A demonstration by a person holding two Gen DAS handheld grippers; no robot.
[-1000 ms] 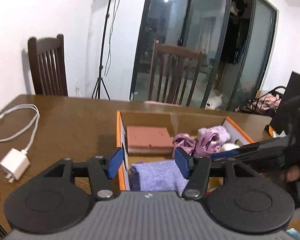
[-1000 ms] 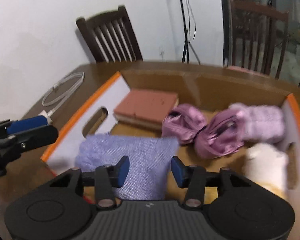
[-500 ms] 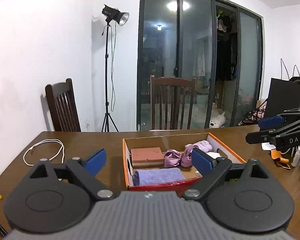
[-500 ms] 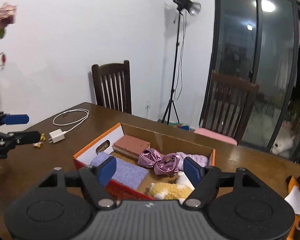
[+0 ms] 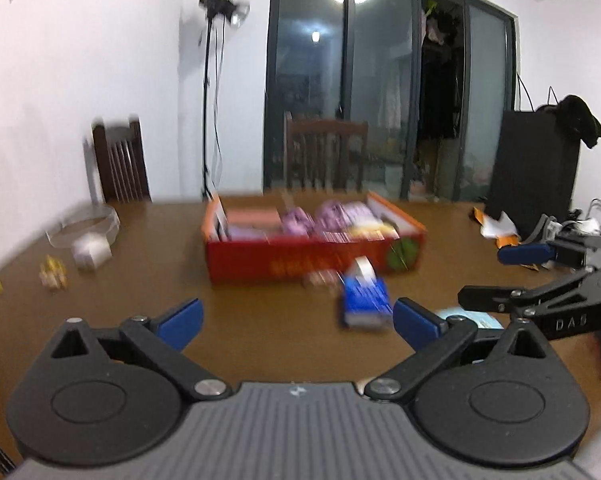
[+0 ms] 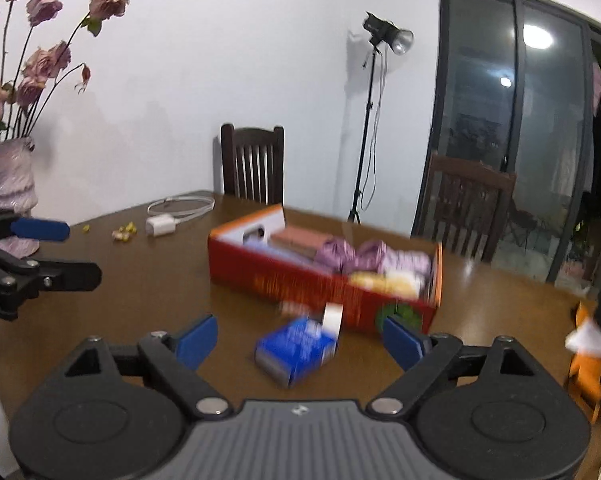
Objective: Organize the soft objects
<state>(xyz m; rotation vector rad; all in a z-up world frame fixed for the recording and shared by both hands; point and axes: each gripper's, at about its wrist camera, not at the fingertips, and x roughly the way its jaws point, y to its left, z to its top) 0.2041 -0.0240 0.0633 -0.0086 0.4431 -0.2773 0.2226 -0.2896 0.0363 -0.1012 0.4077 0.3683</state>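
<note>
Both sets of jaws were opening wide with nothing between them: the left gripper [image 5: 297, 318] and the right gripper [image 6: 300, 338] each showed bare blue pads over the table [image 5: 148, 264]. A second earlier both had been narrower and close over the box, the right one just above the folded purple cloth; since then both had drawn well back, so the whole red and orange box [image 5: 314, 244] now sat across the table from them.

The soft things lay inside the box: the purple cloth [image 6: 260, 245] at the left end beside a pink block [image 6: 300, 239], the shiny purple scrunchies [image 6: 350, 254] in the middle, a fluffy lilac piece [image 6: 406, 261] and a yellow plush [image 6: 388, 280] toward the right end. Blur hid finer detail.

A blue packet [image 6: 296, 350] and a small white roll [image 6: 332, 318] lay on the table just in front of the box. With both grippers empty and withdrawn, the packing looked finished, or nearly so.
</note>
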